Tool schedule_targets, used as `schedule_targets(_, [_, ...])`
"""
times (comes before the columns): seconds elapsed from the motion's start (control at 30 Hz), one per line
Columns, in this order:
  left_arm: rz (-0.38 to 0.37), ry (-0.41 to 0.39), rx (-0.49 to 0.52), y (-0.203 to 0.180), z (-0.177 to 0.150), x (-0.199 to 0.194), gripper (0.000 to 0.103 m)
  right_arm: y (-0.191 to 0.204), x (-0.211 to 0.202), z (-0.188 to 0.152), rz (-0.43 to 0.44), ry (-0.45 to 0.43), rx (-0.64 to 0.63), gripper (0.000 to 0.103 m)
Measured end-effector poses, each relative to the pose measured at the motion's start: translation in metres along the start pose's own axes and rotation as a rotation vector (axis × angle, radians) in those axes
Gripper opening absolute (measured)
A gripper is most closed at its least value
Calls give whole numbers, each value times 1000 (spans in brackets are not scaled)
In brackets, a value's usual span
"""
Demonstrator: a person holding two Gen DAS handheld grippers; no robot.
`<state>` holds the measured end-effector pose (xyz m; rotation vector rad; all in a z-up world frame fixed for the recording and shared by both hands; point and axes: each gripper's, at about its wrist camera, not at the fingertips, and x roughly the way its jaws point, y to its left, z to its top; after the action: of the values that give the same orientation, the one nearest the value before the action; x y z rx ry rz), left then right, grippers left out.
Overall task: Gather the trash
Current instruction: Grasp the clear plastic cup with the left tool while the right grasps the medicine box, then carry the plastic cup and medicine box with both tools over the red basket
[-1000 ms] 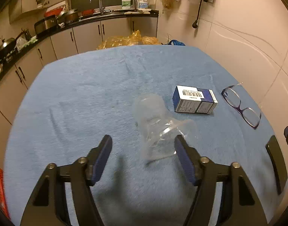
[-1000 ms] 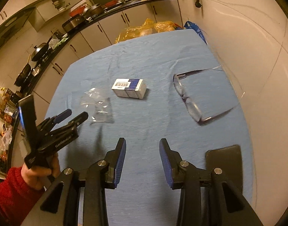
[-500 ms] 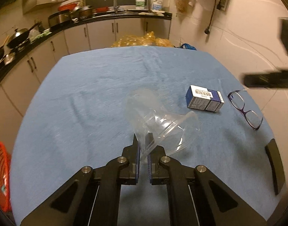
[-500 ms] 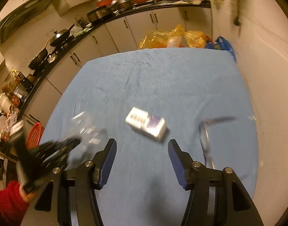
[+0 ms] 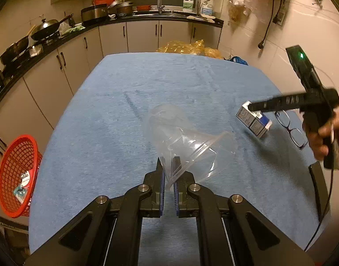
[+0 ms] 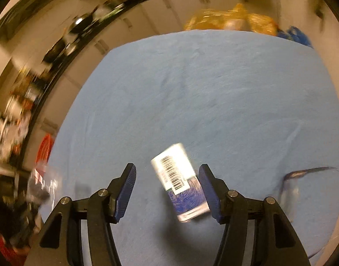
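Note:
My left gripper is shut on the rim of a clear plastic cup, which it holds crushed above the blue table. A small blue and white box with a barcode lies on the cloth between the wide-open fingers of my right gripper, close to the right finger. The box also shows in the left wrist view, under my right gripper. A red mesh basket stands off the table's left edge with some bits inside.
Purple glasses lie right of the box, also in the right wrist view. A dark phone lies at the table's right edge. Yellow bags sit beyond the far edge. Kitchen counters run along the left and back.
My left gripper closed on the cup's rim and lifted it. My right gripper opened wider and moved forward and down over the box, which now lies between its fingers.

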<state>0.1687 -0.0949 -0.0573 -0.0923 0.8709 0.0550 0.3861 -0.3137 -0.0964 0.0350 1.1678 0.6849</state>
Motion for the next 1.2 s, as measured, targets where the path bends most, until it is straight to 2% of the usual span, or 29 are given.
schedule_targets(0.13, [0,-1,-7,0,1,1,6,23,19,-8,-129,41,-85,61])
schedule_targets(0.17, [1,-4,-5,0,1,1,6,26,24,-10,-179,52,-94,42])
schedule_targets(0.2, [2,-6,-4,0,0,1,6,27,27,-10,-209,60,-95,39])
schedule_targets(0.3, [2,-11,-9,2,-3,1,6,31,18,-19,-234,36,-70,38])
schedule_targets(0.43, [0,-20,-15,7,-4,-4,6,54,-7,-34,-194,-16,-61,38])
schedule_targets(0.63, [11,-38,-13,17,-7,-16,6,114,-35,-70,-111,-89,-62,38])
schedule_targets(0.77, [16,-45,-14,31,-14,-27,6,145,-33,-83,-88,-92,-81,38])
schedule_targets(0.93, [23,-58,-18,52,-20,-43,6,165,-29,-94,-93,-86,-75,38])
schedule_targets(1.2, [49,-90,-47,93,-27,-69,6,219,-18,-93,-56,-88,-121,38])
